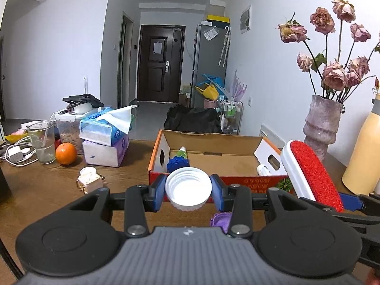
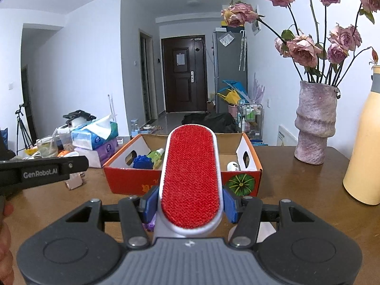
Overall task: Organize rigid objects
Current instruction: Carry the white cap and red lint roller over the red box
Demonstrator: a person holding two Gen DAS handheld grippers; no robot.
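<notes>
My left gripper (image 1: 188,191) is shut on a white screw lid (image 1: 188,187) and holds it above the table, just in front of the open cardboard box (image 1: 213,180). My right gripper (image 2: 190,204) is shut on a white lint brush with a red pad (image 2: 191,178), also in front of the box (image 2: 133,182); the brush also shows in the left wrist view (image 1: 313,173). Inside the box lie a blue lid (image 1: 178,162), a green bottle (image 1: 181,153) and a white item (image 1: 263,169). A purple lid (image 1: 220,219) lies on the table under the left gripper.
A beige plug adapter (image 1: 90,181), an orange (image 1: 66,153), a glass (image 1: 42,142) and stacked tissue packs (image 1: 105,140) sit left of the box. A pink vase of dried roses (image 2: 314,123) and a yellow bottle (image 2: 363,156) stand at the right.
</notes>
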